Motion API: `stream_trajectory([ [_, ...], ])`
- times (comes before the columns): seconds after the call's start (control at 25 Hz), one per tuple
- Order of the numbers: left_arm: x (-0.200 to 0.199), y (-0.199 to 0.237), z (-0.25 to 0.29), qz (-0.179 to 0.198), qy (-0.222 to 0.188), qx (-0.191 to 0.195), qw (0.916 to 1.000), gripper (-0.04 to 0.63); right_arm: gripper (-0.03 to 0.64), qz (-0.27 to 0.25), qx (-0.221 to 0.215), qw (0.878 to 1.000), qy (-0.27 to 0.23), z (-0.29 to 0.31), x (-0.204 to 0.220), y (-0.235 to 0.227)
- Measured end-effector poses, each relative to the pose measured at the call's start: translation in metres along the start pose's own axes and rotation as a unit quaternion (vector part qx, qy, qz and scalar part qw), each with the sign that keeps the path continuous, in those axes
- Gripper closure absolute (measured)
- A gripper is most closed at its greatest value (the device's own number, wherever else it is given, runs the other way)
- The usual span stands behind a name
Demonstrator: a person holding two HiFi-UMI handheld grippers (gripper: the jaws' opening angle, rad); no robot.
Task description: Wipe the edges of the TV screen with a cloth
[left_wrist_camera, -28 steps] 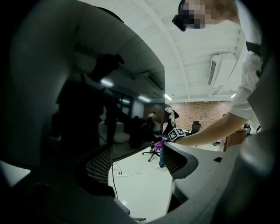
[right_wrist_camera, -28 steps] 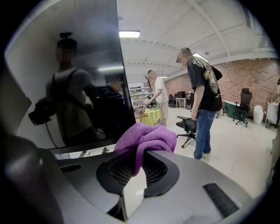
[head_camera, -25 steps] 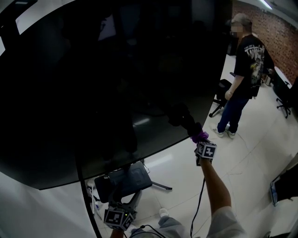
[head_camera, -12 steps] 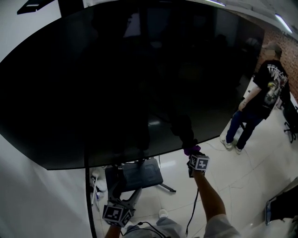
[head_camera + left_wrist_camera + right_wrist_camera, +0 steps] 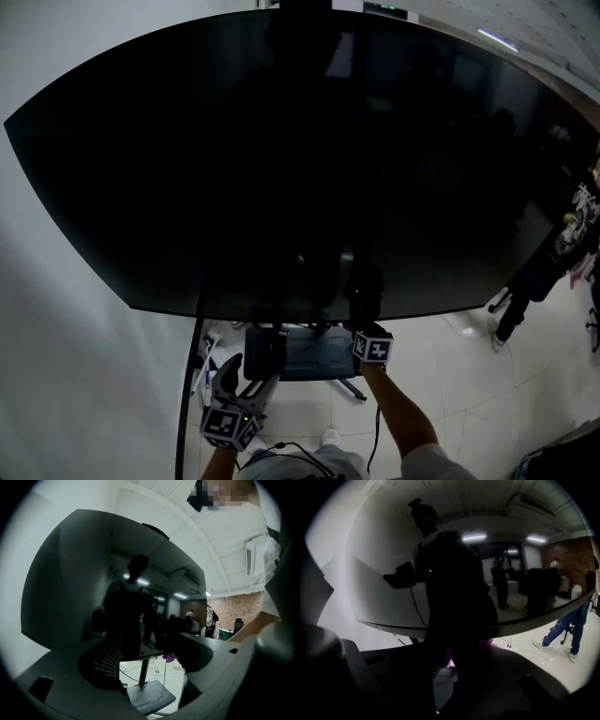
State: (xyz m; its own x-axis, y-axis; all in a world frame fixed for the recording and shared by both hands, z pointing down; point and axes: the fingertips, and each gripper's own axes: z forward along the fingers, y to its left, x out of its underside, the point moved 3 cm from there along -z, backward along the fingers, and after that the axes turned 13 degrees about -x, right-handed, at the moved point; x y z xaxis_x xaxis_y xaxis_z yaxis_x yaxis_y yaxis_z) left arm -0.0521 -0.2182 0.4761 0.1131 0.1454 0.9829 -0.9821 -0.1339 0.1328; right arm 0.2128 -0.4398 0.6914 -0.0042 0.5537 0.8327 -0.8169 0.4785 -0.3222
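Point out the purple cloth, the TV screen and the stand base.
purple cloth point(image 5: 168, 657): left gripper view, the bunch at the screen's lower edge.
TV screen point(image 5: 300, 169): head view, middle of the dark glass.
stand base point(image 5: 317, 358): head view, its flat top plate.

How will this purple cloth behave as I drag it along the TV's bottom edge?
Probably floppy: the purple cloth shows only as small bunched tufts around the right claw. It looks light and should likely slide easily on the glossy, reflective TV screen, though loose folds may snag.
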Motion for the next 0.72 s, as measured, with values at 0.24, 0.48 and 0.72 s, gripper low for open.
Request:
stream_trajectory([
  [0.24, 0.009, 0.063, -0.017, -0.007, -0.008, -0.042, 0.9991, 0.255, 0.572, -0.023, -0.051, 0.998, 0.027, 0.057, 0.016, 0.087],
  [0.48, 0.010, 0.111, -0.036, -0.027, -0.015, -0.080, 0.9963, 0.255, 0.572, -0.063, -0.120, 0.990, 0.034, 0.100, 0.023, 0.183],
  [0.72, 0.022, 0.168, -0.059, -0.029, -0.027, -0.121, 0.9918, 0.255, 0.572, -0.063, -0.155, 0.985, 0.035, 0.147, 0.017, 0.255],
])
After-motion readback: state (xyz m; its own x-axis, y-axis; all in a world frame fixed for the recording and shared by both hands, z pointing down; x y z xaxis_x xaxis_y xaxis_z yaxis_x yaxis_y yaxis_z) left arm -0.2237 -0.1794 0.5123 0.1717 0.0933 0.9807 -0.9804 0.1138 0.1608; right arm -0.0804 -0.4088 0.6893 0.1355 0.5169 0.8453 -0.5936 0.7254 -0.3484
